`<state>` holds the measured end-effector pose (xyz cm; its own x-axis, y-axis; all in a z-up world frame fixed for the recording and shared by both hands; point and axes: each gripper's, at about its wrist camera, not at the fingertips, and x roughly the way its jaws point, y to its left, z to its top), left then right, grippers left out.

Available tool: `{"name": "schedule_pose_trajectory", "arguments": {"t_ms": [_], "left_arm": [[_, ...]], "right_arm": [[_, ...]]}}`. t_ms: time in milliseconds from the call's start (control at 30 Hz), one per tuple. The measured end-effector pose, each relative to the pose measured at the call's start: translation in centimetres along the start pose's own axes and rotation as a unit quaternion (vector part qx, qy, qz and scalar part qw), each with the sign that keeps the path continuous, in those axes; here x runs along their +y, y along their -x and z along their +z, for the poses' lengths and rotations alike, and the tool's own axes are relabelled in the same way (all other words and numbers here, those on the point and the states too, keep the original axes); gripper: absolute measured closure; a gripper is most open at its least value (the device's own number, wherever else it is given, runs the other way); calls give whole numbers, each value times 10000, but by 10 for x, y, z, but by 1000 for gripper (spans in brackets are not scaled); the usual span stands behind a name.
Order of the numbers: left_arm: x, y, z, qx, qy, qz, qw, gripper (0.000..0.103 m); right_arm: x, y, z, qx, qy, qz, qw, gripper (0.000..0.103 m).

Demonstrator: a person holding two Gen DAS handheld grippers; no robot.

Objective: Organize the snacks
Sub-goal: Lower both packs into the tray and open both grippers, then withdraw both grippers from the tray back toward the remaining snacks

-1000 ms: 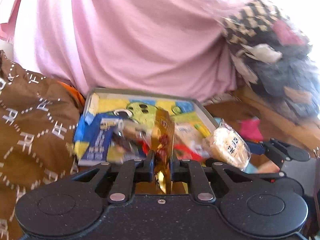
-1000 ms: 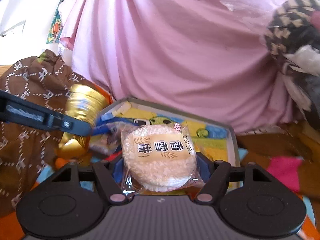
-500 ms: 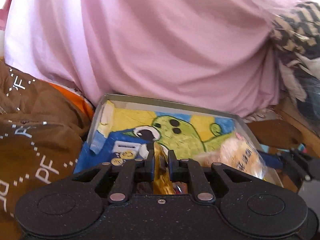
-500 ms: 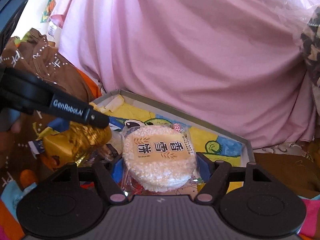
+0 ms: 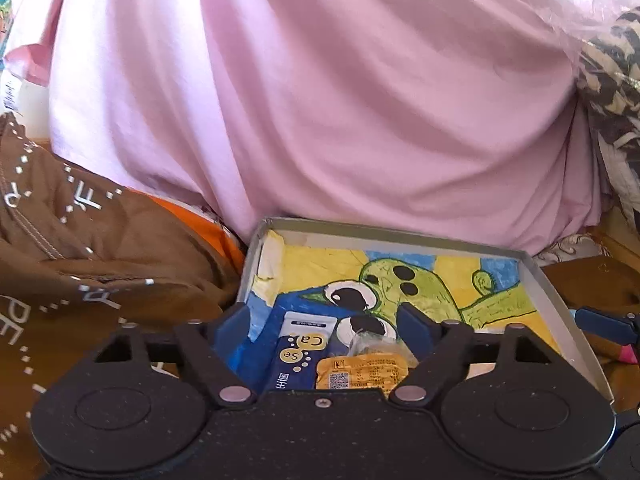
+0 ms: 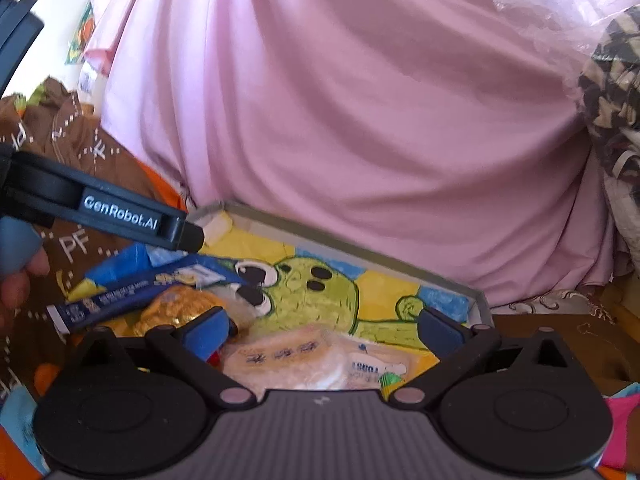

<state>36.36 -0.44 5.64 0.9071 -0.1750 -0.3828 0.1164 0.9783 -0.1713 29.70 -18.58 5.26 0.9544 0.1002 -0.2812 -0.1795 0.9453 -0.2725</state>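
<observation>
1. Between the spread fingers of the left gripper (image 5: 324, 316), in the left wrist view, lie two snacks on the floor of the box (image 5: 540, 276): a blue packet (image 5: 298, 354) with its long axis running from six toward twelve o'clock, and a gold-wrapped snack (image 5: 362, 372) touching it at its three o'clock side. The fingers stand wide apart and pinch nothing. The box shows a green cartoon drawing (image 5: 404, 280) on its floor, bare toward twelve and two o'clock. One tip of the other tool shows at three o'clock.

2. Below the right gripper (image 6: 326, 326), in the right wrist view, one round rice cracker (image 6: 288, 364) in clear wrap lies flat in the box (image 6: 344, 246). It sits between the wide-open fingers, which grip nothing. At nine o'clock from it lie the gold-wrapped snack (image 6: 176, 308) and the blue packet (image 6: 132, 292), its long axis running from eight toward two o'clock. The left gripper (image 6: 188, 236) hangs just above them at ten o'clock.

3. Count: three snacks in the box, one of each kind. Both grippers look free to draw back toward six o'clock.
</observation>
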Motion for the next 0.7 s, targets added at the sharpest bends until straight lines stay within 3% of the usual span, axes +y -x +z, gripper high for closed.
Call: {"name": "schedule_pose_trajectory", "arguments": {"t_ms": [267,700], "left_arm": [[-1,41,5,-361,8,98,9993,2],[8,120,-10,-489,-12,-58,9988,1]], "right_arm": [[-10,42,6,-402,-517,8,9979,0],[-17,123,4,-1043,-888,-44,9906,0]]}}
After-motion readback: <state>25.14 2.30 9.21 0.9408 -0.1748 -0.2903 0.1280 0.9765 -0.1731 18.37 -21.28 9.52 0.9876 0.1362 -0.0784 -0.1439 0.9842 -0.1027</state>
